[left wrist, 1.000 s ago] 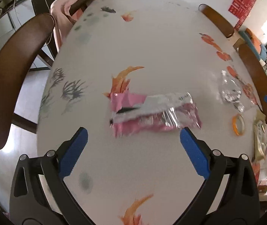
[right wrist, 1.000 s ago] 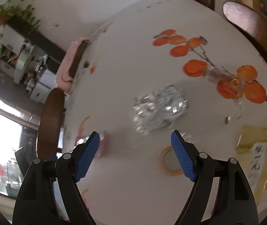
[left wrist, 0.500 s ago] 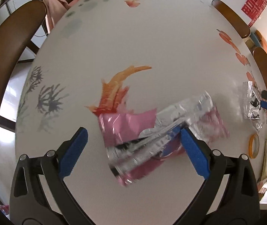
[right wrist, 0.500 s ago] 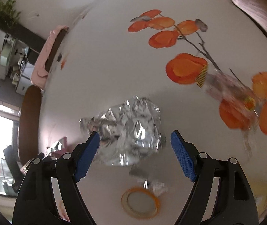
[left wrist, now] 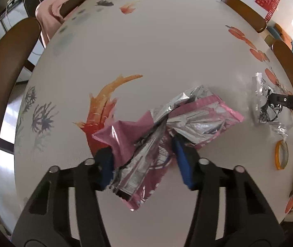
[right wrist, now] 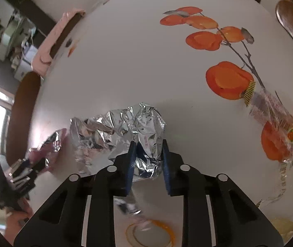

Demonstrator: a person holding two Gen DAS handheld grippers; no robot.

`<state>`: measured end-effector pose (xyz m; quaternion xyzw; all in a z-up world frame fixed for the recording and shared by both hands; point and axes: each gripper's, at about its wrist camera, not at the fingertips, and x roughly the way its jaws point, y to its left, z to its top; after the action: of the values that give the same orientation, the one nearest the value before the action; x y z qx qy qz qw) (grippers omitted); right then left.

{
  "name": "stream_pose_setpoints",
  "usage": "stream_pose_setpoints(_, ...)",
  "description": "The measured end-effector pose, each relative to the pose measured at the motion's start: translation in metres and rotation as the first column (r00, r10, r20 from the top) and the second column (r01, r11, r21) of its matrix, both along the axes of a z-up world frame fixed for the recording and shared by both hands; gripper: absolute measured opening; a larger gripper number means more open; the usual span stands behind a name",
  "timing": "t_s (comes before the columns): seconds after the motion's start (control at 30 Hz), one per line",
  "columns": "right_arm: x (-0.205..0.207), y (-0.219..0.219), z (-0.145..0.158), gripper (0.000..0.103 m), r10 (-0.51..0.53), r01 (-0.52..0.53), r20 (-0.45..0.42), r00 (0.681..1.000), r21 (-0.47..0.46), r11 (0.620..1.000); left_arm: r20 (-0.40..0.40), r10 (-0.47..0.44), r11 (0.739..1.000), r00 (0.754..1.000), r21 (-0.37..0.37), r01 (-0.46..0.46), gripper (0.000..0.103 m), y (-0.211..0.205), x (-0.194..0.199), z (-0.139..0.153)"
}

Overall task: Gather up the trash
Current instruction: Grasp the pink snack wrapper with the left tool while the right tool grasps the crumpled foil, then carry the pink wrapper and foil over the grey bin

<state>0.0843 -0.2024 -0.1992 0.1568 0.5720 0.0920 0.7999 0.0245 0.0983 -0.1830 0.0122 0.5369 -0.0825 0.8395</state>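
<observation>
Left claw (left wrist: 144, 164) clenched on pink wrapper (left wrist: 167, 127), crumpled over the white table (left wrist: 146, 41). Right claw (right wrist: 147, 162) clenched on silver foil bag (right wrist: 125, 129), just right of the wrapper. Orange tape ring (left wrist: 282, 157) near table edge.

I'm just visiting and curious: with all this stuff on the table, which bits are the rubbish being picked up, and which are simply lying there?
Part of the job:
- pink wrapper, clamped in the left gripper
- foil ball, clamped in the right gripper
- clear wrapper, still on the table

Just lying about:
- orange tape ring
- pink cloth over a chair
</observation>
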Motion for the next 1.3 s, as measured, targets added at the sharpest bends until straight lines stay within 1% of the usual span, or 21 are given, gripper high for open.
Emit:
stream_pose_setpoints(0.03, -0.002, 0.001, 0.003, 0.022, 0.002, -0.002, 0.007, 1.0, 0.003, 1.0, 0.005, -0.003, 1.0, 1.0, -0.011, 0.003, 0.047, 0.0, -0.001, 0.002)
stream_pose_setpoints(0.07, -0.003, 0.001, 0.006, 0.021, 0.004, -0.004, 0.014, 1.0, 0.005, 1.0, 0.023, -0.002, 0.999, 1.0, -0.046, 0.003, 0.047, 0.001, -0.005, 0.006)
stream_pose_setpoints(0.1, -0.004, 0.001, 0.01, 0.017, 0.007, -0.008, 0.021, 1.0, 0.01, 1.0, 0.036, 0.002, 0.998, 0.999, -0.055, 0.0, 0.047, 0.001, -0.007, 0.008)
stream_pose_setpoints(0.13, -0.005, 0.001, 0.014, 0.016, 0.01, -0.01, 0.027, 1.0, 0.017, 1.0, 0.049, 0.006, 0.998, 0.999, -0.058, -0.003, 0.041, 0.001, -0.009, 0.01)
stream_pose_setpoints(0.17, -0.004, 0.002, 0.017, 0.015, 0.009, -0.009, 0.032, 0.999, 0.023, 1.0, 0.058, 0.006, 0.998, 0.998, -0.065, -0.002, 0.03, 0.001, -0.011, 0.012)
stream_pose_setpoints(0.2, -0.004, 0.001, 0.021, 0.014, 0.004, -0.005, 0.039, 0.999, 0.03, 1.0, 0.058, 0.007, 0.997, 0.998, -0.074, -0.003, 0.026, 0.001, -0.013, 0.013)
stream_pose_setpoints(0.3, -0.004, 0.003, 0.033, 0.011, -0.003, 0.0, 0.06, 0.998, 0.052, 0.999, 0.068, 0.007, 0.996, 0.998, -0.085, -0.002, 0.02, 0.003, -0.019, 0.017)
stream_pose_setpoints(0.37, -0.006, 0.004, 0.04, 0.01, -0.003, -0.001, 0.077, 0.997, 0.057, 0.998, 0.077, 0.011, 0.995, 0.997, -0.095, -0.003, 0.014, 0.006, -0.023, 0.019)
stream_pose_setpoints(0.4, -0.007, 0.006, 0.044, 0.009, -0.004, -0.002, 0.085, 0.996, 0.061, 0.998, 0.082, 0.014, 0.995, 0.997, -0.099, -0.006, 0.014, 0.008, -0.025, 0.021)
stream_pose_setpoints(0.47, -0.01, 0.008, 0.051, 0.009, -0.004, -0.003, 0.1, 0.995, 0.071, 0.997, 0.093, 0.023, 0.993, 0.995, -0.114, -0.012, 0.011, 0.013, -0.03, 0.025)
stream_pose_setpoints(0.63, -0.022, 0.018, 0.067, 0.009, -0.006, -0.008, 0.128, 0.992, 0.106, 0.994, 0.114, 0.047, 0.989, 0.992, -0.145, -0.03, 0.01, 0.026, -0.042, 0.034)
stream_pose_setpoints(0.77, -0.03, 0.03, 0.081, 0.009, 0.009, -0.03, 0.153, 0.988, 0.135, 0.99, 0.134, 0.067, 0.988, 0.989, -0.145, -0.048, 0.01, 0.038, -0.053, 0.046)
stream_pose_setpoints(0.87, -0.033, 0.047, 0.091, 0.009, 0.036, -0.064, 0.172, 0.984, 0.163, 0.985, 0.154, 0.088, 0.988, 0.984, -0.14, -0.067, 0.01, 0.053, -0.064, 0.059)
stream_pose_setpoints(0.93, -0.034, 0.069, 0.097, 0.009, 0.074, -0.106, 0.183, 0.98, 0.175, 0.979, 0.17, 0.117, 0.986, 0.978, -0.142, -0.093, 0.01, 0.067, -0.073, 0.068)
stream_pose_setpoints(1.0, -0.036, 0.094, 0.1, 0.009, 0.118, -0.153, 0.189, 0.975, 0.183, 0.971, 0.174, 0.163, 0.978, 0.971, -0.156, -0.136, 0.01, 0.09, -0.086, 0.074)
stream_pose_setpoints(1.13, -0.045, 0.163, 0.1, 0.009, 0.237, -0.272, 0.187, 0.953, 0.192, 0.943, 0.177, 0.264, 0.96, 0.948, -0.146, -0.24, 0.01, 0.141, -0.122, 0.077)
stream_pose_setpoints(1.17, -0.048, 0.182, 0.099, 0.009, 0.269, -0.304, 0.183, 0.945, 0.195, 0.933, 0.17, 0.308, 0.947, 0.936, -0.144, -0.285, 0.01, 0.162, -0.137, 0.076)
stream_pose_setpoints(1.23, -0.056, 0.229, 0.095, 0.009, 0.347, -0.378, 0.174, 0.921, 0.199, 0.904, 0.166, 0.366, 0.929, 0.916, -0.131, -0.347, 0.01, 0.188, -0.158, 0.073)
stream_pose_setpoints(1.27, -0.061, 0.254, 0.094, 0.009, 0.387, -0.416, 0.171, 0.906, 0.199, 0.887, 0.156, 0.413, 0.91, 0.898, -0.121, -0.397, 0.01, 0.21, -0.177, 0.07)
stream_pose_setpoints(1.3, -0.067, 0.277, 0.093, 0.009, 0.421, -0.449, 0.168, 0.892, 0.202, 0.871, 0.15, 0.44, 0.897, 0.885, -0.118, -0.426, 0.01, 0.223, -0.187, 0.068)
